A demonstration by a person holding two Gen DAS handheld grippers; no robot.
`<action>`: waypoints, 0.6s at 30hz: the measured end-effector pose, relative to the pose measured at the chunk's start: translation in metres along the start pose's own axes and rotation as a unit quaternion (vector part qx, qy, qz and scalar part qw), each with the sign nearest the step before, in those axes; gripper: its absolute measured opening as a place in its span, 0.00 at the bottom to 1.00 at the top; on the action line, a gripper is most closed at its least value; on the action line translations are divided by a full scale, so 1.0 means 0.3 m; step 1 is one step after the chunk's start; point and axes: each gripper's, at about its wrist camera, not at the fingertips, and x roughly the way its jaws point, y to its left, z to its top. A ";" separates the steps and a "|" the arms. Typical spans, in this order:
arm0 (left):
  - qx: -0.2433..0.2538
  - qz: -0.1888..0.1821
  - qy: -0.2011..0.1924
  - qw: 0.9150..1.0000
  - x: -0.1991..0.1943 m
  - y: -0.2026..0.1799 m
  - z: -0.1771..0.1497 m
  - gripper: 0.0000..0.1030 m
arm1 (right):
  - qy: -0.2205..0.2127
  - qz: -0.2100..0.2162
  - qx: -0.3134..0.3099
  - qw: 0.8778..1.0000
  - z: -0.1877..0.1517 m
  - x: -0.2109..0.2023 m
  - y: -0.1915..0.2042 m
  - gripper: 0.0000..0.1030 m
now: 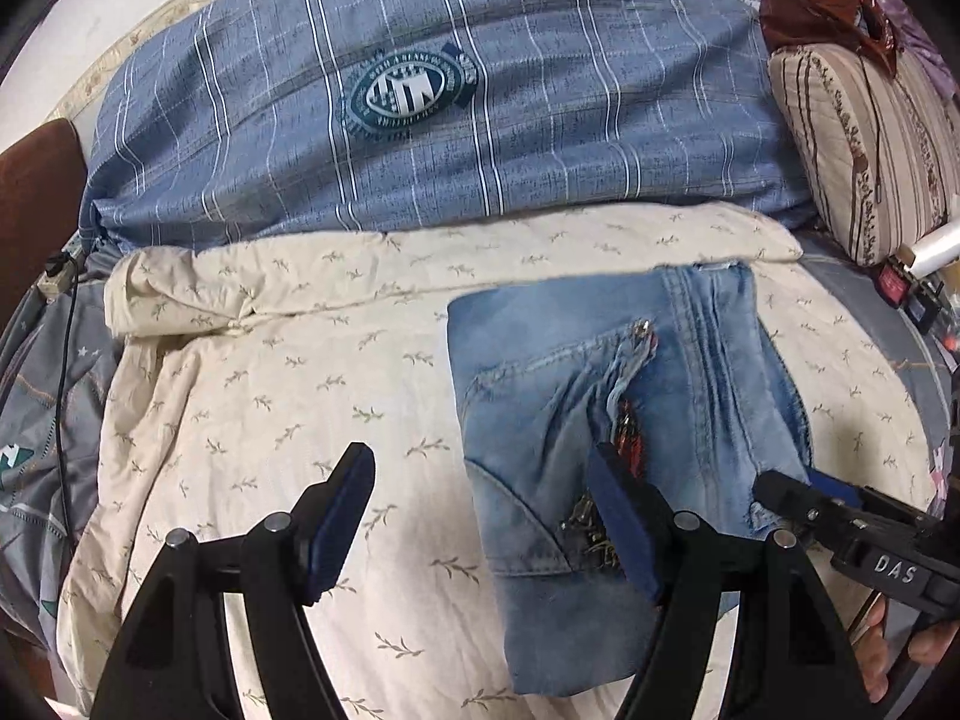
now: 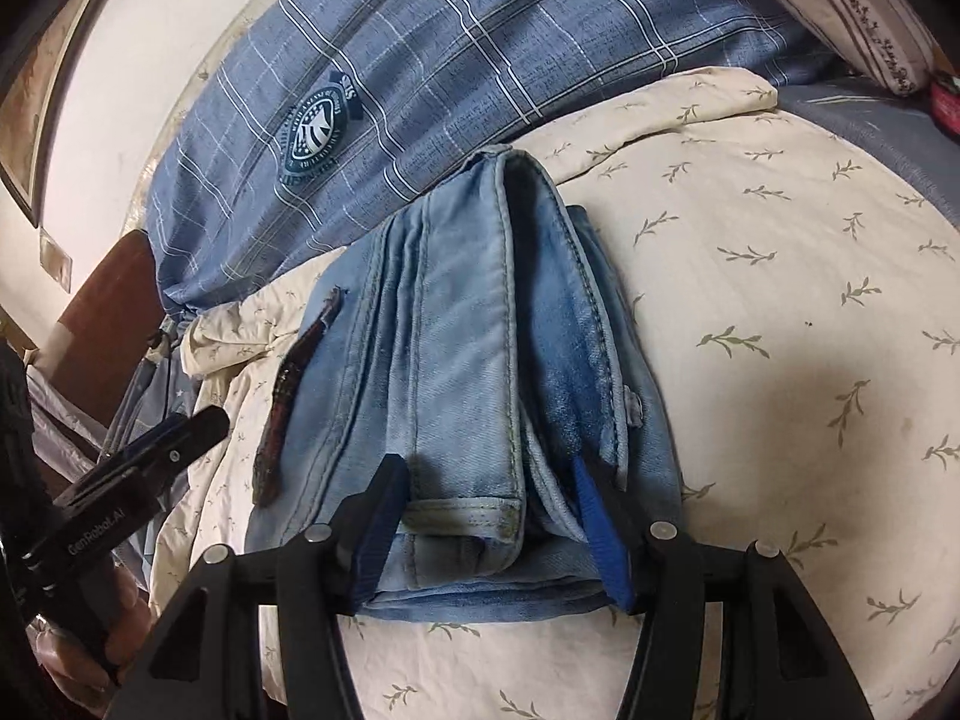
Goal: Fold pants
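"DAS" marks right tool (image 1: 780,495) beside jeans (image 1: 558,420).

Dim warm light, soft shadows, fisheye-warped edges

Left wrist view: looks forward and down across bed (image 1: 252,396) from near, jeans (image 1: 600,396) right of centre. Right wrist view: very close over jeans (image 2: 468,360), facing same way. Both share jeans, blue plaid pillow (image 1: 420,90), leaf-print quilt.

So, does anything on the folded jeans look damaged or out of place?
Yes. The jeans have a frayed tear near the middle of the top layer, with red showing through. Otherwise the bundle lies fairly square on the cream bedsheet.
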 end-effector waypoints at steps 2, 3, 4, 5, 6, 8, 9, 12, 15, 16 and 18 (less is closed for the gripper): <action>0.003 0.004 0.015 1.000 0.030 -0.007 -0.013 0.72 | 0.004 0.000 0.000 1.000 0.002 0.008 -0.004 0.61; 0.001 0.003 0.022 1.000 0.045 -0.010 -0.022 0.72 | 0.005 0.001 0.001 1.000 0.003 0.010 -0.008 0.61; -0.001 0.000 0.025 1.000 0.056 -0.010 -0.029 0.72 | 0.007 0.003 0.002 1.000 0.004 0.012 -0.012 0.62; -0.004 0.000 0.026 1.000 0.066 -0.010 -0.035 0.73 | 0.009 0.005 0.003 1.000 0.006 0.015 -0.015 0.63; -0.006 0.002 0.025 1.000 0.069 -0.011 -0.038 0.75 | 0.011 0.008 0.003 1.000 0.008 0.018 -0.017 0.63; 0.000 0.005 0.026 1.000 0.077 -0.021 -0.039 0.81 | 0.014 0.014 0.005 1.000 0.010 0.022 -0.023 0.65; 0.006 0.007 0.031 0.999 0.082 -0.029 -0.038 0.81 | 0.015 0.017 0.008 1.000 0.011 0.023 -0.025 0.66; 0.011 0.018 0.031 0.999 0.087 -0.037 -0.044 0.86 | 0.019 0.026 0.014 0.999 0.017 0.024 -0.031 0.68; -0.013 0.026 0.038 0.999 0.098 -0.018 -0.048 0.98 | 0.022 0.035 0.024 0.999 0.019 0.023 -0.041 0.68; -0.027 0.021 0.046 0.998 0.104 -0.004 -0.049 1.00 | 0.023 0.039 0.029 0.999 0.020 0.023 -0.046 0.68; -0.050 0.002 0.063 0.997 0.112 0.018 -0.052 1.00 | 0.027 0.049 0.037 0.998 0.024 0.021 -0.057 0.68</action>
